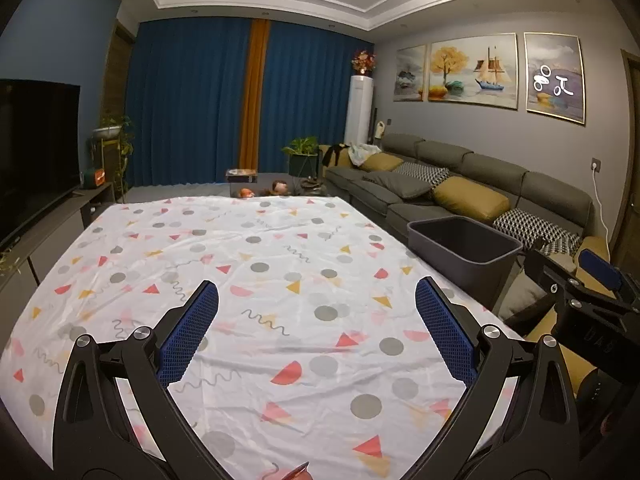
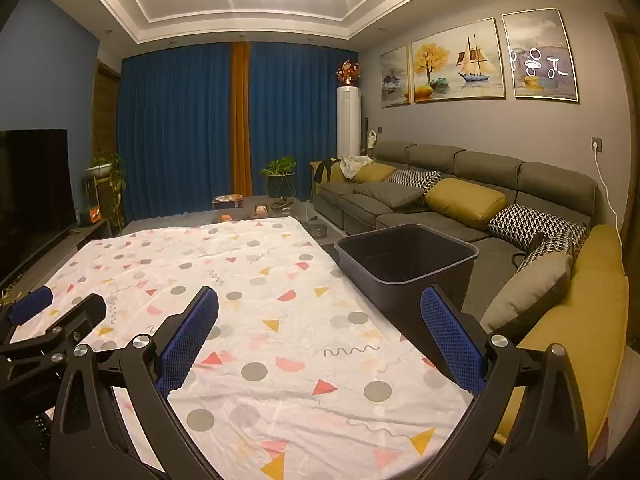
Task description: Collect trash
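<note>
A dark grey bin (image 1: pixel 460 276) stands off the right edge of a table covered by a white cloth (image 1: pixel 260 248) with coloured shapes. My left gripper (image 1: pixel 316 300) hovers open over the cloth with nothing between its blue pads. A small reddish-brown object (image 1: pixel 296 474), cut off by the bottom edge, lies just below it. In the right wrist view my right gripper (image 2: pixel 320 300) is also open and holds nothing, over the table's right side, with the bin (image 2: pixel 400 296) just ahead to its right. Each gripper shows in the other's view: right gripper (image 1: pixel 576 270), left gripper (image 2: pixel 60 306).
A grey sofa (image 2: pixel 480 184) with yellow and patterned cushions runs along the right wall behind the bin. A TV (image 1: pixel 36 140) on a low cabinet lines the left side. Blue curtains (image 1: pixel 192 100), potted plants and a low glass table stand beyond the far edge.
</note>
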Motion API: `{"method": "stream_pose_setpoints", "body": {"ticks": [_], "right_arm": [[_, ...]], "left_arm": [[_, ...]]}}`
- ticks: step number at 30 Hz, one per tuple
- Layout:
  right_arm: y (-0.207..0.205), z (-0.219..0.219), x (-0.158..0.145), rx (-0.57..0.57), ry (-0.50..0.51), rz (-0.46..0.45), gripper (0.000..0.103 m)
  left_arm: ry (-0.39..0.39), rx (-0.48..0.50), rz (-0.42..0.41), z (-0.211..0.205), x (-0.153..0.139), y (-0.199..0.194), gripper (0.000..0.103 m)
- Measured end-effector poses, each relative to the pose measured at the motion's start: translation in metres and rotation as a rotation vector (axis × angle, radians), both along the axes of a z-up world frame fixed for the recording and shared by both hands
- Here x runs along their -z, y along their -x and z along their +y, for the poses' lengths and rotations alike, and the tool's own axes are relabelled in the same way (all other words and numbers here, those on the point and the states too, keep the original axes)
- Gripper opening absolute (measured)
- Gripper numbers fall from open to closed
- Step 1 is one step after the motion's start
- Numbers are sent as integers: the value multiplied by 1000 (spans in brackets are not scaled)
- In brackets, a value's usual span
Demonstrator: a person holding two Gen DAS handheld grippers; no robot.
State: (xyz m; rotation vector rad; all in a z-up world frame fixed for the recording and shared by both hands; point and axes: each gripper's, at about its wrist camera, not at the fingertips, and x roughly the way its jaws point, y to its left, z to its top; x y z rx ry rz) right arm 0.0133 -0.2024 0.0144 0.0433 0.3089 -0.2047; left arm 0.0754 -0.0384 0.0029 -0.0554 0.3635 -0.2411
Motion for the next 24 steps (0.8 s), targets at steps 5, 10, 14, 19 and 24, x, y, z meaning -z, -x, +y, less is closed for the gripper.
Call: {"method": "stream_pose_setpoints", "body": {"ticks": [5,10,14,19,24], "right_arm": [[0,0,0,0,-1,0,98],[0,-1,0,1,-8,0,98],[1,-1,1,1,-9,1,98],[1,-2,0,1,-16,2,98],[2,-3,-1,-2,-20,0,98]], "left_arm": [[3,-2,0,0,-1,1,97],[4,0,1,0,-2,0,97],[3,3,0,0,-2,0,97],[4,5,-3,1,-2,0,97],[4,5,-3,1,-2,-1,97]]}}
